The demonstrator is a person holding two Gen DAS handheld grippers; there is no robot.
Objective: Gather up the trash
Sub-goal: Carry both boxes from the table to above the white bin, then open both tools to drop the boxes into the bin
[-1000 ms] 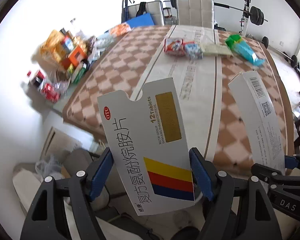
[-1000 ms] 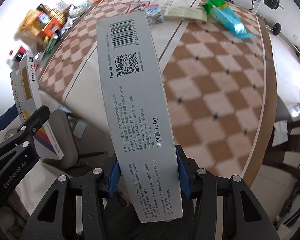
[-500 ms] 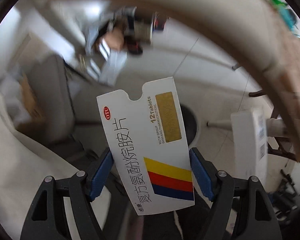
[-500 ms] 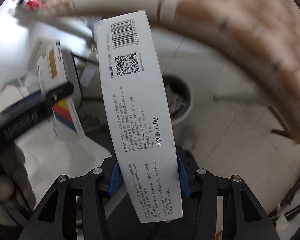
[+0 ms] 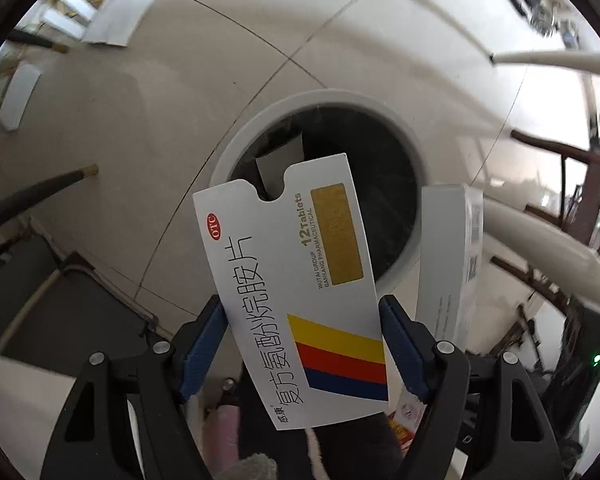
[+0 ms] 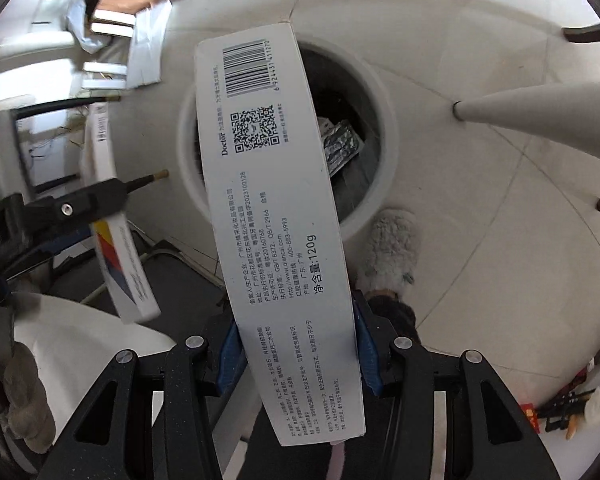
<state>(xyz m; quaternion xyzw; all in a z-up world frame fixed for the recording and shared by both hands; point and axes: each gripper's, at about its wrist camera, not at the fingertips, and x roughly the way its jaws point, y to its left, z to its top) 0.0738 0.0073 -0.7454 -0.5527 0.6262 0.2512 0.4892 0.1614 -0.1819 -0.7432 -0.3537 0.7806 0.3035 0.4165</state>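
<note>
My left gripper is shut on a flat white tablet box with yellow, red and blue stripes, its blue pads pressing both edges. The box hangs over a round white trash bin on the tiled floor. My right gripper is shut on a long white toothpaste box with a barcode, which points over the same trash bin. Foil blister packs lie inside the bin. The left gripper with the tablet box shows at the left of the right wrist view, and the toothpaste box stands at the right of the left wrist view.
White table legs slant across the floor to the right of the bin. A fluffy grey slipper sits beside the bin. Papers and boxes are piled on the floor at the far left. A dark chair base stands left.
Both grippers have dropped from table-top height down to floor level, tilting downward. The checked table has left the views and the trash bin now fills the middle. Both boxes stayed gripped.
</note>
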